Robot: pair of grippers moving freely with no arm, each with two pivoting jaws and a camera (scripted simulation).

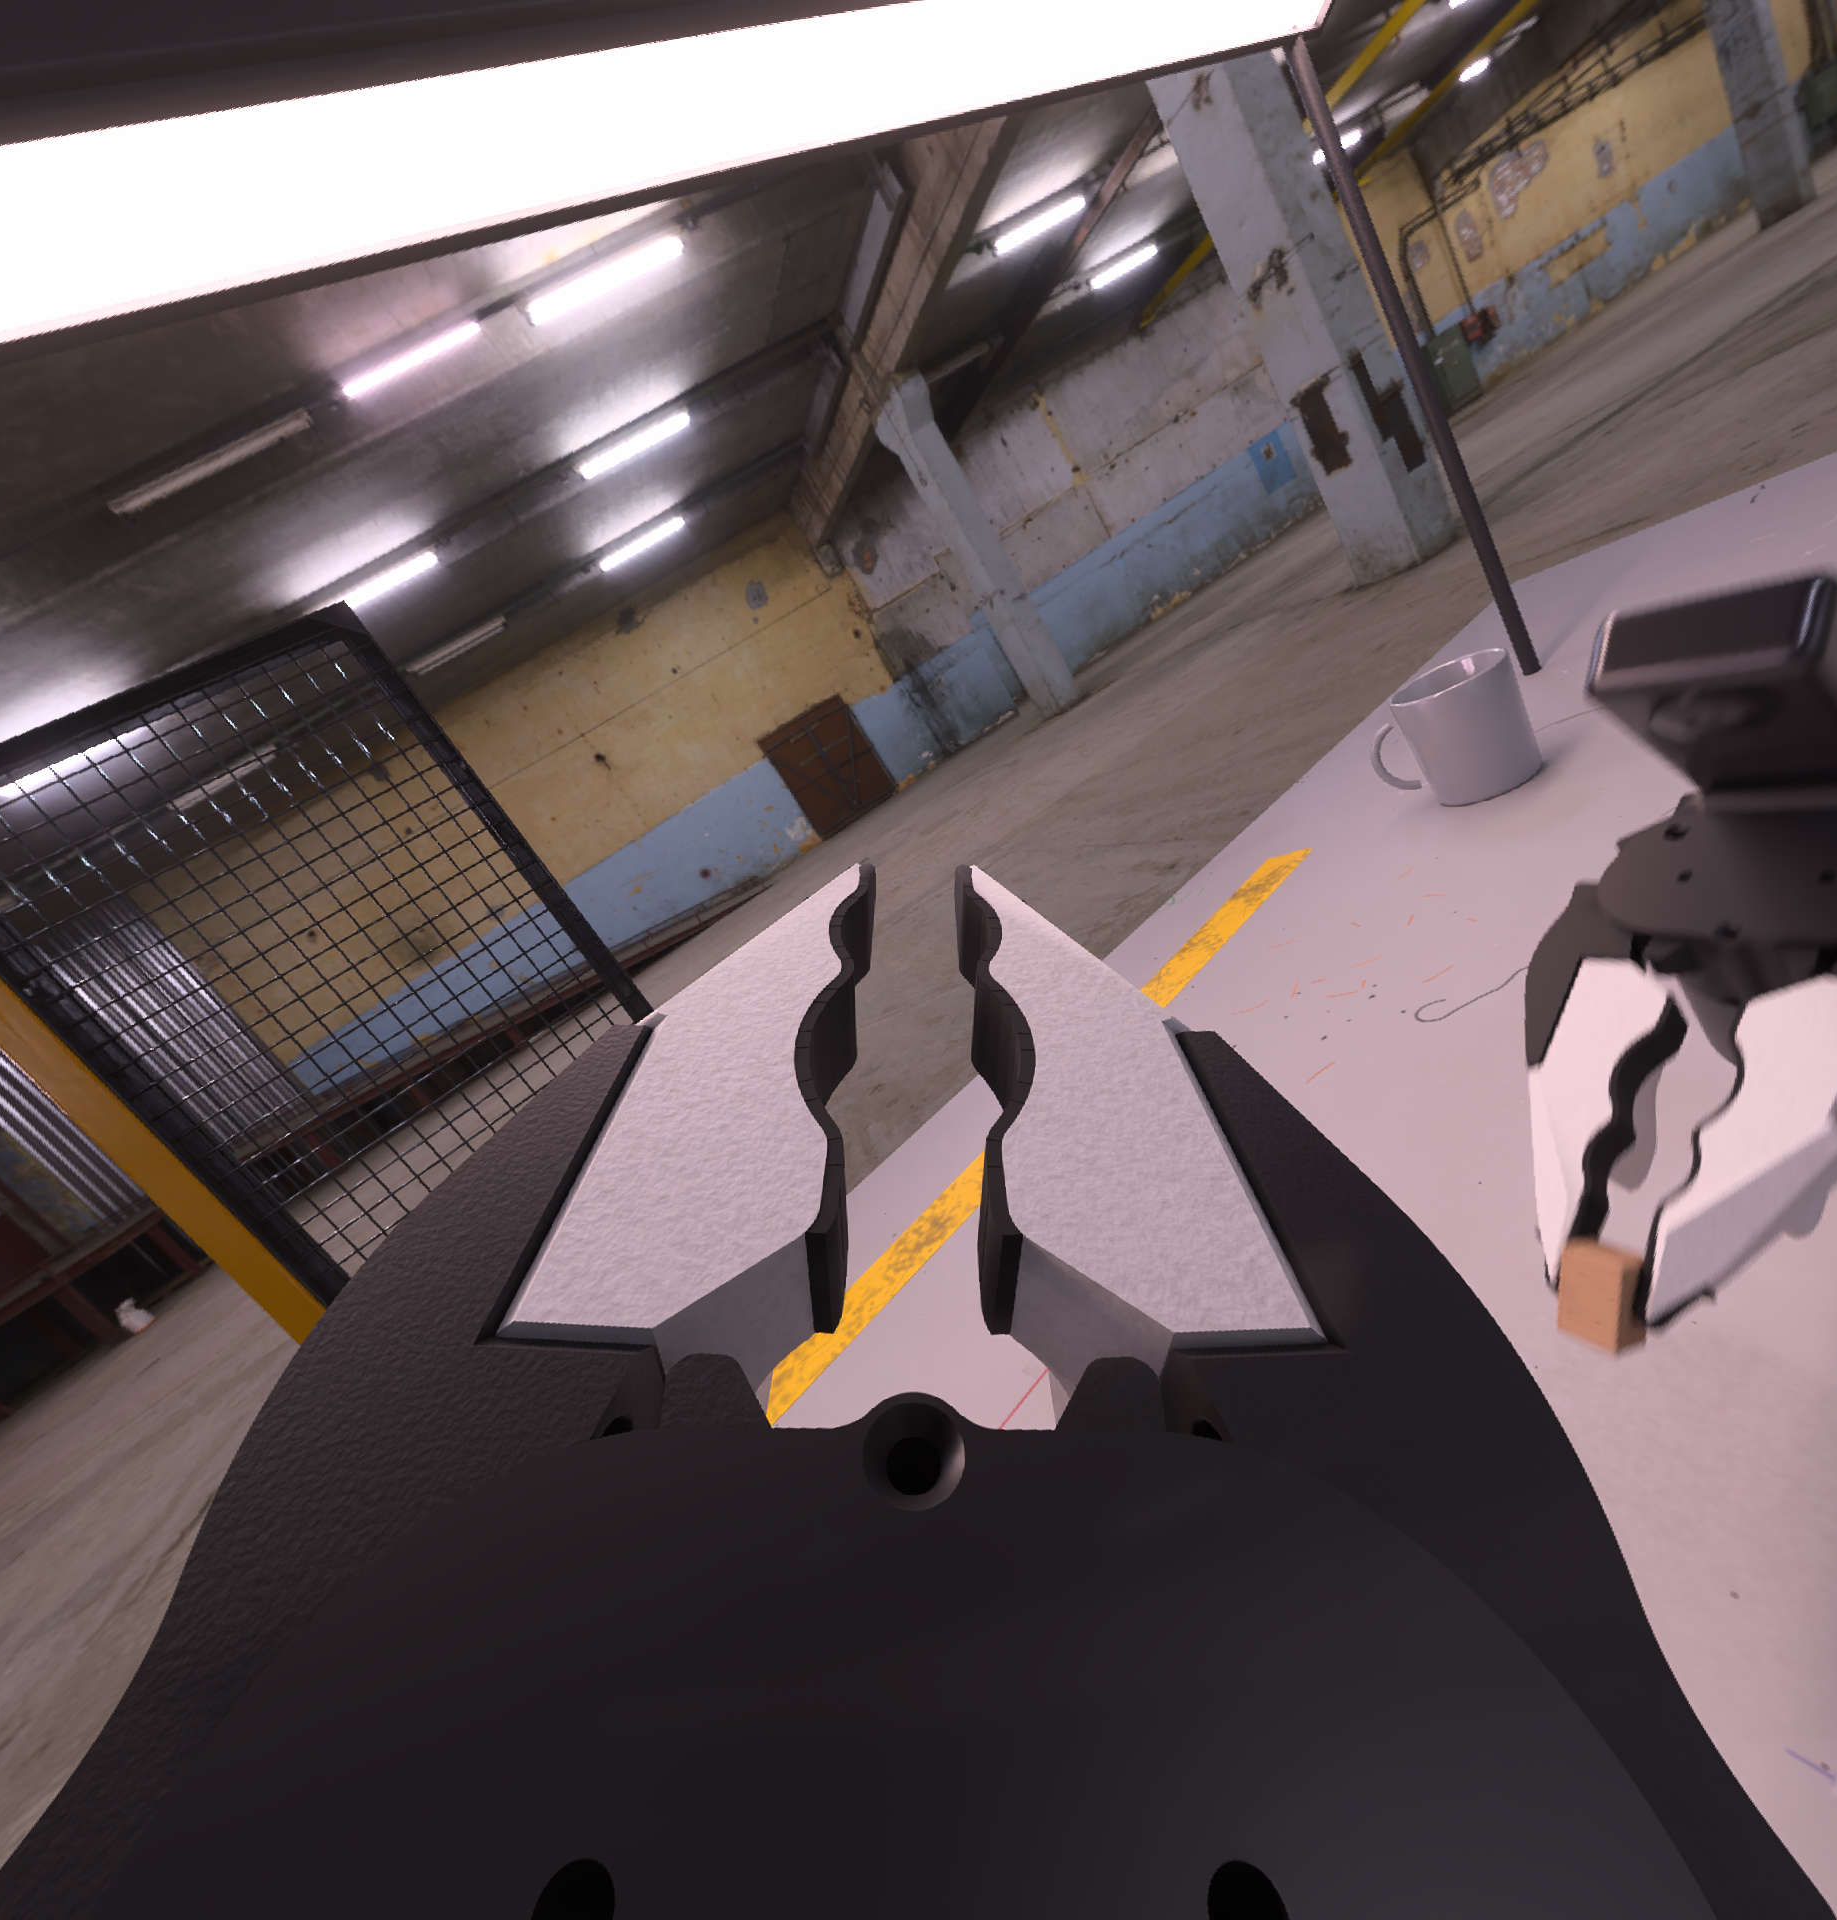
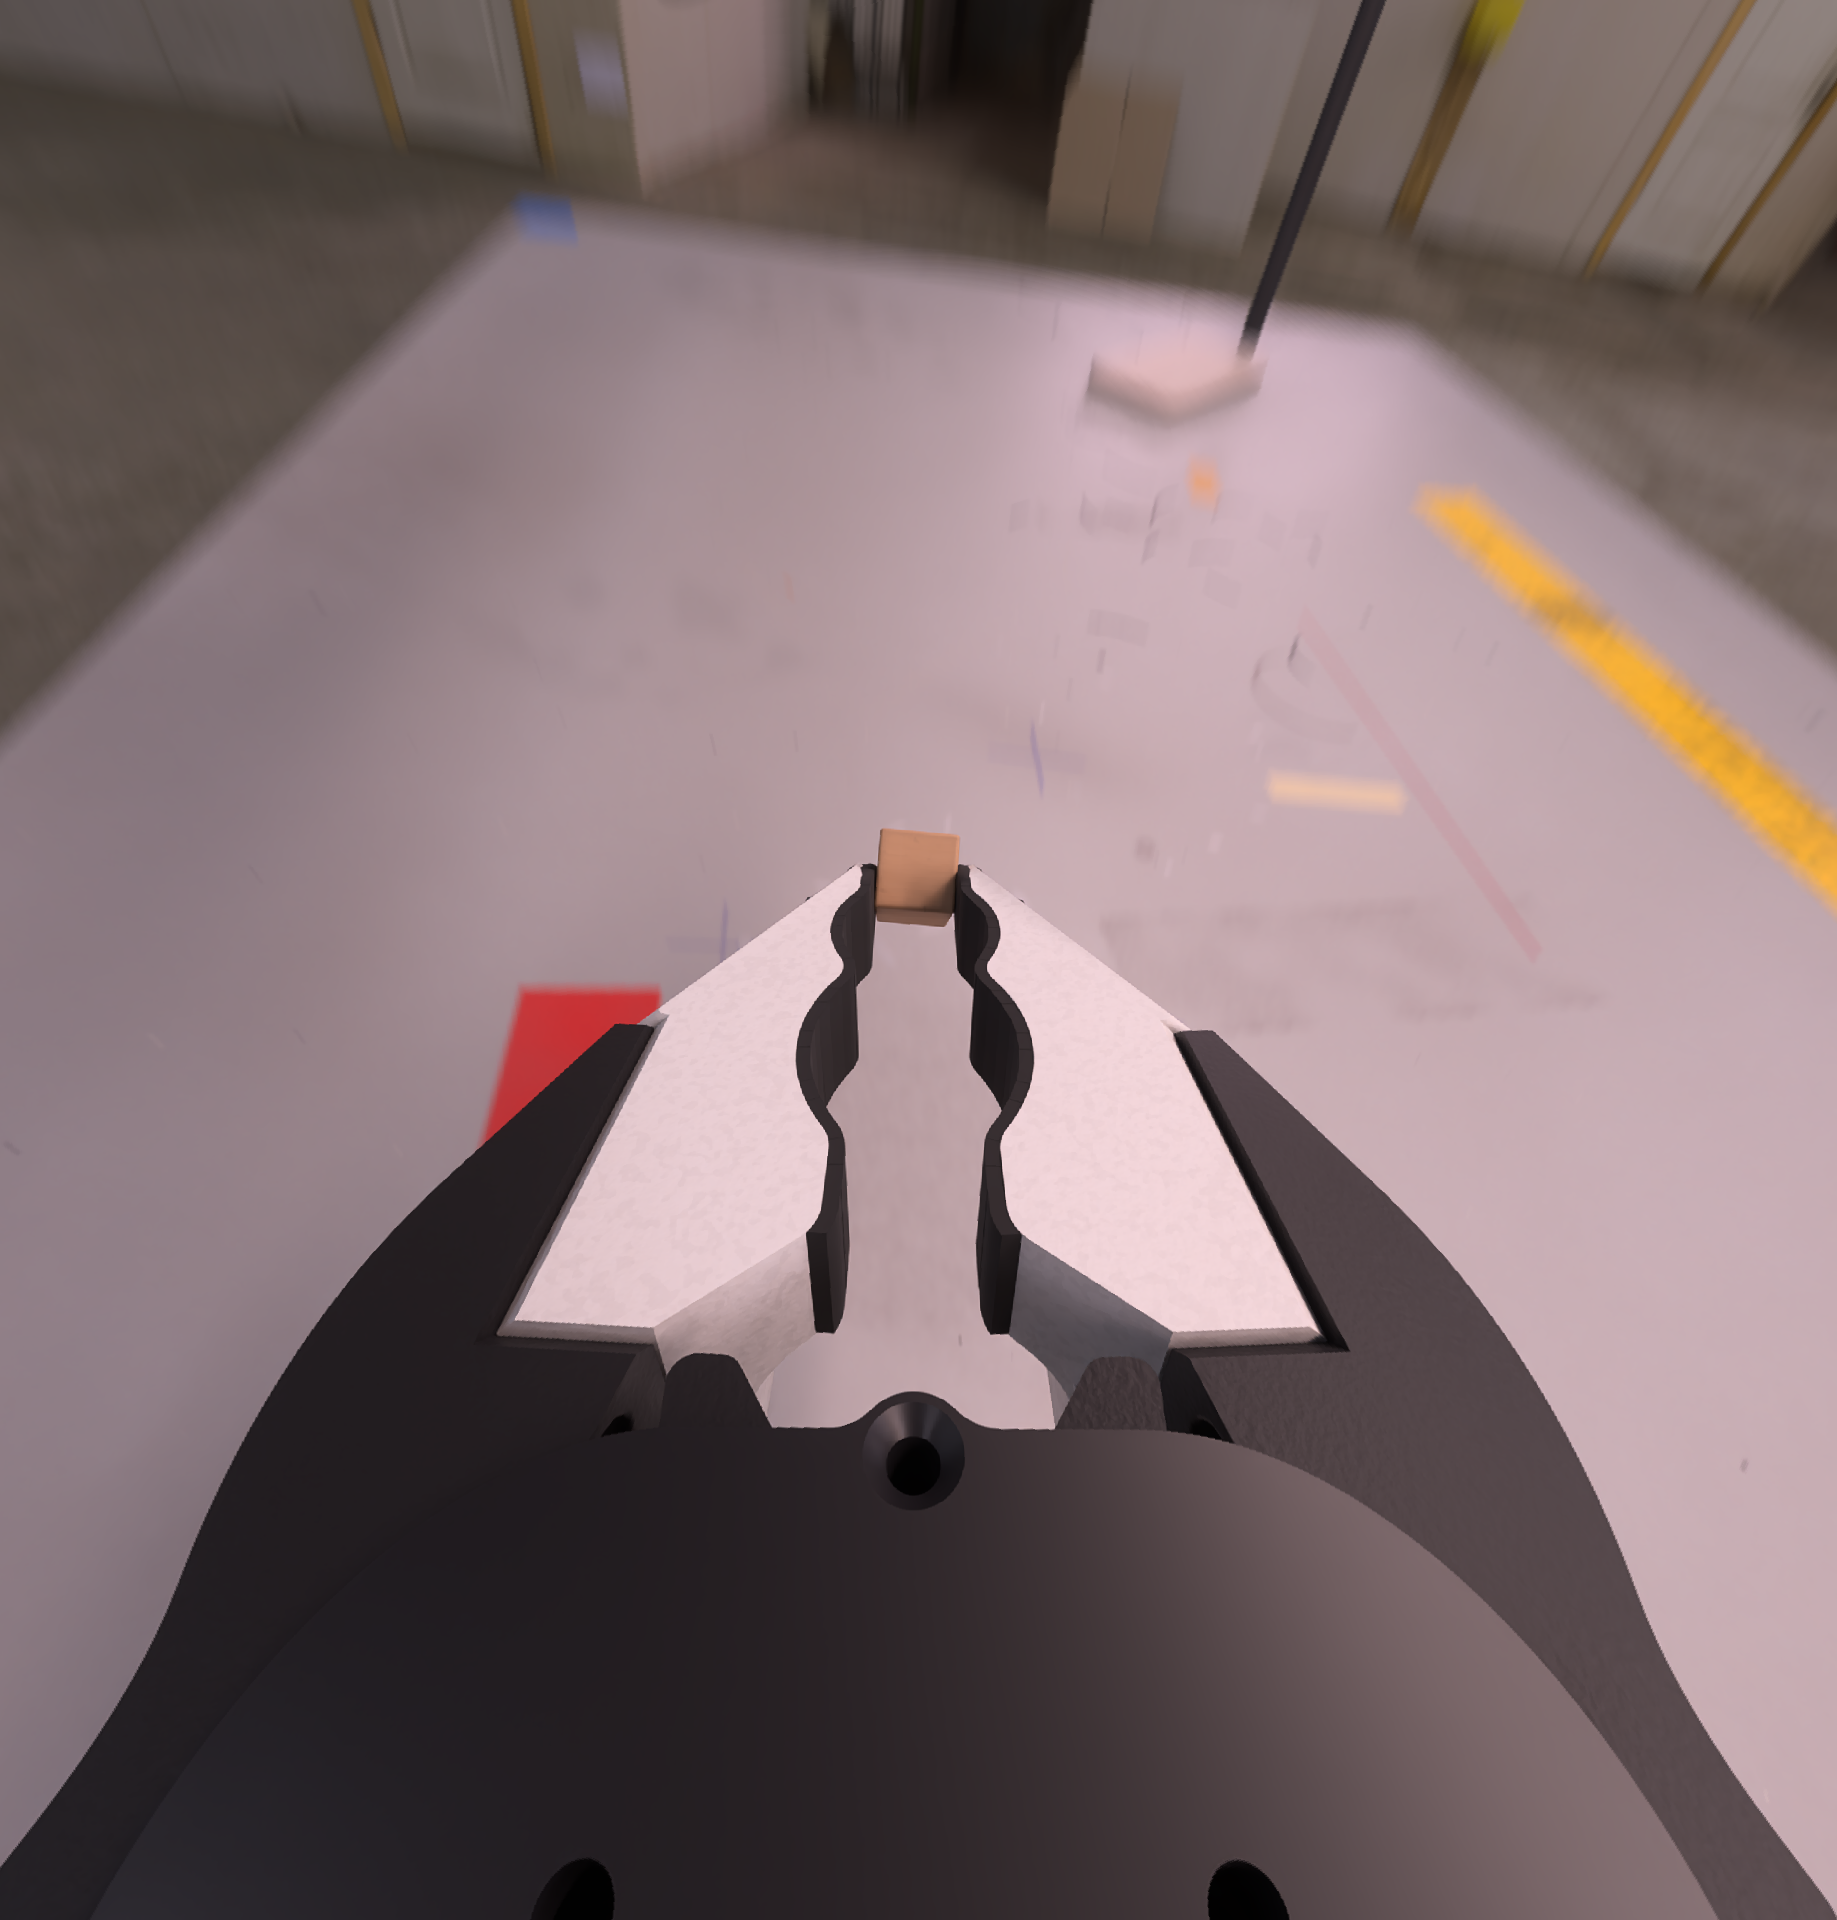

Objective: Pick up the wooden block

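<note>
The wooden block point(image 2: 916, 878) is a small tan cube pinched between the tips of my right gripper point(image 2: 916, 885), which is shut on it. In the left wrist view the right gripper point(image 1: 1610, 1283) points down at the right, with the block point(image 1: 1598, 1299) at its fingertips just above the pale table point(image 1: 1413, 1195). It looks blurred there. My left gripper point(image 1: 916, 883) is empty, its jaws a small gap apart, and it points past the table's edge toward the hall.
A white mug point(image 1: 1465, 727) stands beside a thin dark pole point(image 1: 1413, 364) at the far table corner. A yellow stripe point(image 2: 1662, 717) runs along the table, with a red patch point(image 2: 561, 1049) at the left. A pale flat object point(image 2: 1174, 384) lies by the pole's foot. A wire mesh cage point(image 1: 218, 935) stands off the table.
</note>
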